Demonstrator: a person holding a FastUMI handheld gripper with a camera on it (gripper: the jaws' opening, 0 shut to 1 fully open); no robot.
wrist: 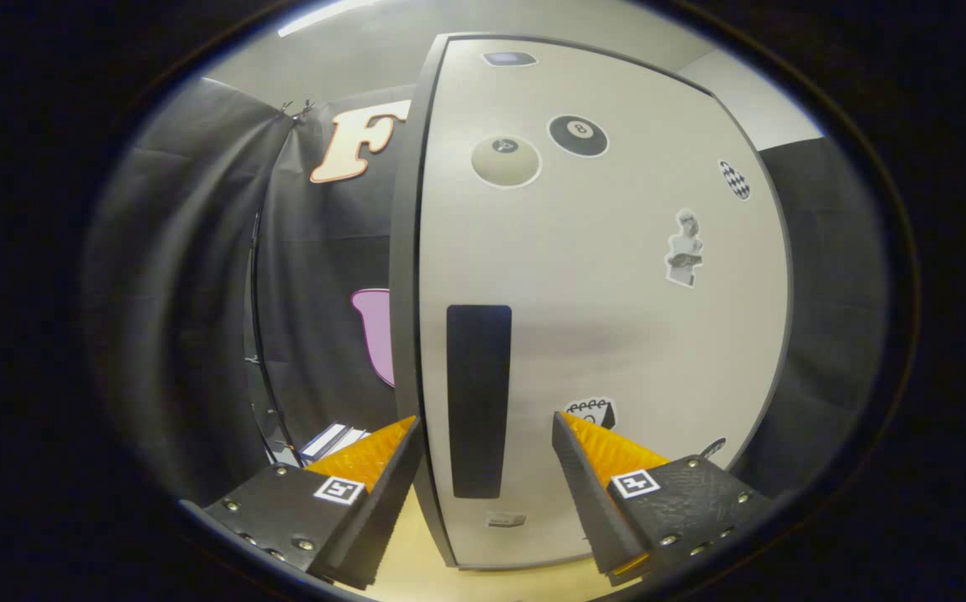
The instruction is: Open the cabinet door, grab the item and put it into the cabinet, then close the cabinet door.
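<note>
Cabinet door (616,334) closed, pale grey, dark frame edge along its left side, standing just ahead of the gripper (485,422). Dark vertical handle strip (478,401) on the door sits between the spread fingers, nothing pinched. Stickers on the door: eight-ball (578,135), pale ball (506,161), small bust figure (684,249). Item to stow can't be made out. Light wooden surface (424,568) under the fingers.

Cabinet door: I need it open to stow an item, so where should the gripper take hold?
Probably at the dark vertical handle strip near the cabinet door's free edge, approached head-on. It stands upright between the open gripper's fingers, so they could likely close across it sideways.
</note>
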